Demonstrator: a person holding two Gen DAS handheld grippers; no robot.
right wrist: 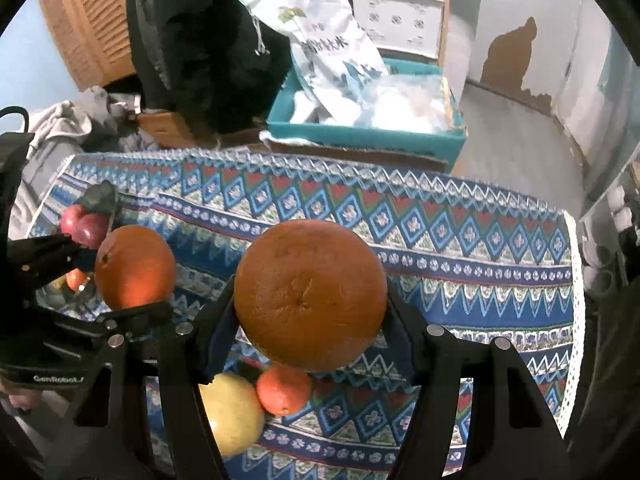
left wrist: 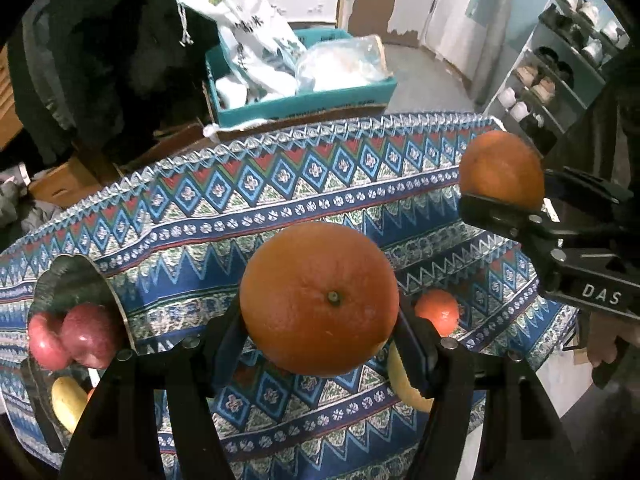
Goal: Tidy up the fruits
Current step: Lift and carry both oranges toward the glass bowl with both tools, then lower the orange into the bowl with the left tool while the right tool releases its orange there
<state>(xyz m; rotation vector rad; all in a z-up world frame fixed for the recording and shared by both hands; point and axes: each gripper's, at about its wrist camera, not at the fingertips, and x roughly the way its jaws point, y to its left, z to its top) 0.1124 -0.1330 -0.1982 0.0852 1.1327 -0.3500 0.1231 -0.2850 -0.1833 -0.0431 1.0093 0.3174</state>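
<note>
In the left wrist view my left gripper is shut on a large orange, held above the patterned tablecloth. My right gripper is shut on a second large orange, also off the cloth. Each wrist view shows the other gripper with its orange: the right gripper with the second orange, the left gripper with the first orange. A small tangerine and a yellow apple lie side by side on the cloth under the right gripper. Red apples sit in a shiny metal bowl at the left.
A yellow fruit also lies in the bowl. Beyond the table's far edge stands a teal box stuffed with plastic bags, with dark clothing hanging to its left. A shoe rack stands at the right. A hand grips the right gripper's handle.
</note>
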